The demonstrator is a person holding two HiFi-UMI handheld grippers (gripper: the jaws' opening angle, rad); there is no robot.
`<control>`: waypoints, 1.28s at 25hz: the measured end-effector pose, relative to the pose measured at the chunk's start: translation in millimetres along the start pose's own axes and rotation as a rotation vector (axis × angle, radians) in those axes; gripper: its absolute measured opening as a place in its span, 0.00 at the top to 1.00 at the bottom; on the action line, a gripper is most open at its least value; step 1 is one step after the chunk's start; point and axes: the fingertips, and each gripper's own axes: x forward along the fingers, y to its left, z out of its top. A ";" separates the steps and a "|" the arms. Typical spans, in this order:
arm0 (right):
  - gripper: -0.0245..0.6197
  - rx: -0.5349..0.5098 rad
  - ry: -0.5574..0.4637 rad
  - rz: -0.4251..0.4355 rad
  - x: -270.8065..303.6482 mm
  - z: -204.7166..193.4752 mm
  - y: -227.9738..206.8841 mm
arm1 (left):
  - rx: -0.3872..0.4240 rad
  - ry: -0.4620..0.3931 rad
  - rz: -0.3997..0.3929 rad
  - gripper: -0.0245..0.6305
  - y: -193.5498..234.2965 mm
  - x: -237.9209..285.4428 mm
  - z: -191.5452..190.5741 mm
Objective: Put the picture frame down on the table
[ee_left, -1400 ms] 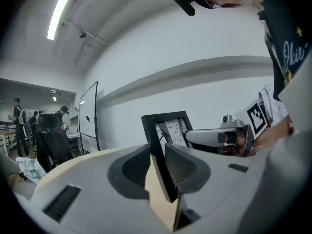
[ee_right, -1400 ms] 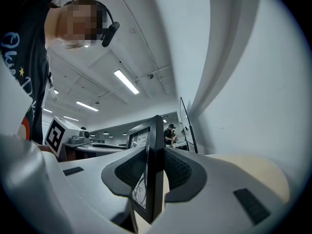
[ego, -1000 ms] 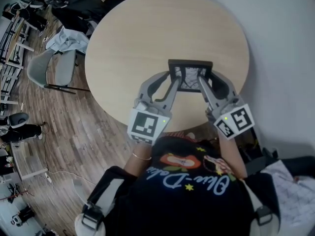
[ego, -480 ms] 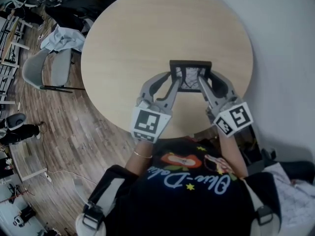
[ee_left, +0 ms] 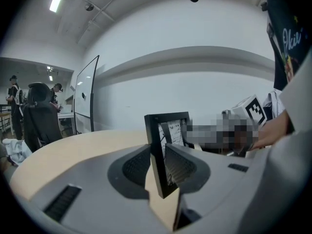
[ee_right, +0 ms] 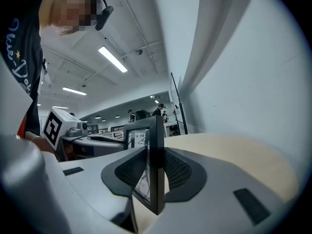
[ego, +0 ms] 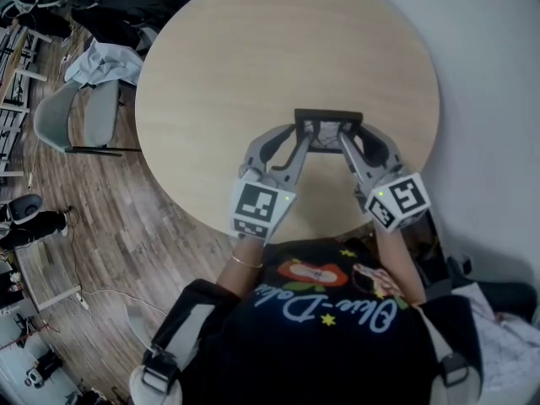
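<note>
While each claw gripped only a thin side rail, the whole job seemed to me to hang on the two hands staying matched. The left claw (ee_left: 159, 156) was closed on the left edge of the picture frame (ee_left: 168, 129), its ribbed pads pressing front and back low on that edge. The right claw (ee_right: 153, 170) was clamped the same way on the opposite edge. Between them the frame stood nearly upright, picture side toward the person, over the near part of the round tabletop (ego: 253, 57). From where I stood I could not tell whether its bottom edge touched the wood.

The likeliest trouble, as I judged it, was uneven lowering. If one hand dropped ahead of the other, a single corner would strike first and the frame could twist out of such narrow grips. I could see no stand behind it, so letting go while it was upright risked it toppling flat, hard on the glass. It was also not far from the near rim, and a fall toward the person might carry it off the tabletop.
</note>
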 end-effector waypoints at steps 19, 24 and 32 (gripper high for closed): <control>0.83 0.168 0.232 -0.033 79.5 -45.7 -35.1 | -0.073 0.196 -0.054 0.82 64.0 51.2 -50.8; 0.83 0.189 0.286 -0.043 81.3 -63.3 -43.1 | -0.076 0.244 -0.070 0.82 62.8 60.8 -65.6; 0.83 0.216 0.321 -0.068 85.6 -76.0 -53.6 | -0.077 0.264 -0.072 0.82 61.5 73.4 -79.1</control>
